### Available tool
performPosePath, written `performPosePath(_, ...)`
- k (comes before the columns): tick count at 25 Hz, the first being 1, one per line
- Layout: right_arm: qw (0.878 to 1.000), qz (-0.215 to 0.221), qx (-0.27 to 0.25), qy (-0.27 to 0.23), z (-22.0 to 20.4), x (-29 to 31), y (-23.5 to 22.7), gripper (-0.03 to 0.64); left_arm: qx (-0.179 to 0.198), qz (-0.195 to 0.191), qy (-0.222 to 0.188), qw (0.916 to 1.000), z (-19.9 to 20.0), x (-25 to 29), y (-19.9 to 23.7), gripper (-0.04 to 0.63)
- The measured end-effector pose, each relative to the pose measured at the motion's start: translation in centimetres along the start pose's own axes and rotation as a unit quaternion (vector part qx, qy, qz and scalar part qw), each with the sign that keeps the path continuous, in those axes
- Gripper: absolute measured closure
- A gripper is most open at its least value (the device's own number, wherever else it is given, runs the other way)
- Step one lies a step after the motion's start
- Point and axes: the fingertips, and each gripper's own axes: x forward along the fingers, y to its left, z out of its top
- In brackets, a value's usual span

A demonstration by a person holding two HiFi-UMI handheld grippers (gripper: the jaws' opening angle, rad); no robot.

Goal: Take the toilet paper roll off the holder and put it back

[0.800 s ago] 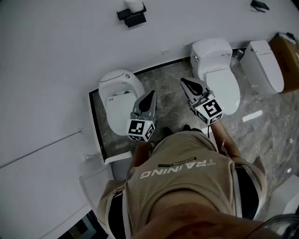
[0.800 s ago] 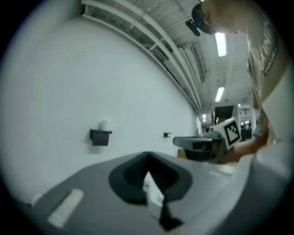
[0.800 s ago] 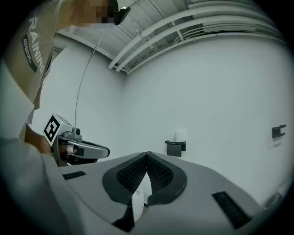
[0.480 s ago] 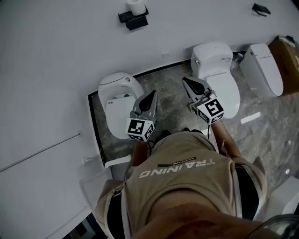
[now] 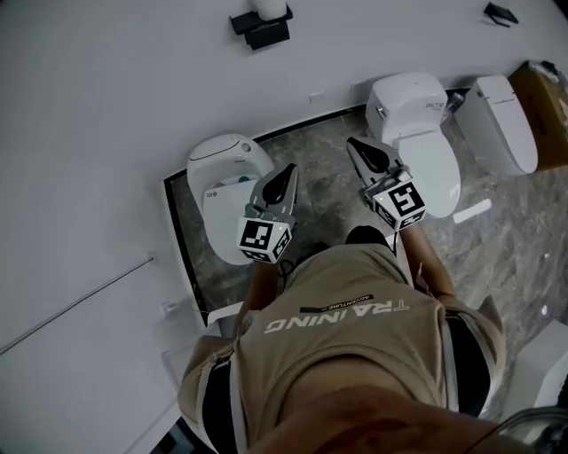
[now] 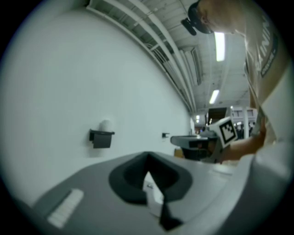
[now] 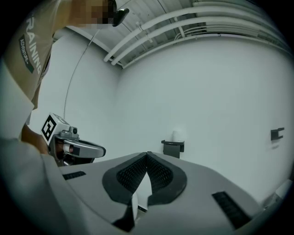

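I am holding my left gripper (image 5: 287,170) and right gripper (image 5: 354,144) with fingers pinched together on nothing. A white toilet (image 5: 222,160) is standing between me and the far toilet paper roll (image 5: 272,7) on its wall holder (image 5: 264,32).

A glossy white toilet (image 5: 229,164) stands on a grey-veined, stone-look floor (image 5: 311,160) against a smooth matt white wall (image 5: 106,106). A matt black holder (image 5: 266,34) carries a white paper roll (image 5: 272,7). The right tool (image 7: 147,155) is matt grey plastic, its black pads (image 7: 161,174) ribbed. The shirt (image 5: 355,355) is tan cloth.
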Motion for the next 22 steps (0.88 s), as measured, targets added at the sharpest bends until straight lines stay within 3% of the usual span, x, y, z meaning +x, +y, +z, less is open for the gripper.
performPosePath(10,1.0,-0.006,0.019,0.022,-2.1,4.1,-2.0,0.604,-0.02,-0.002,0.012,0.9997,-1.2,3.7,4.3,0.595)
performPosePath(22,0.998,0.05,0.015,-0.025,0.4,13.3,-13.3,0.604,0.01,0.048,0.007,0.9988,3.1,15.9,10.5,0.595)
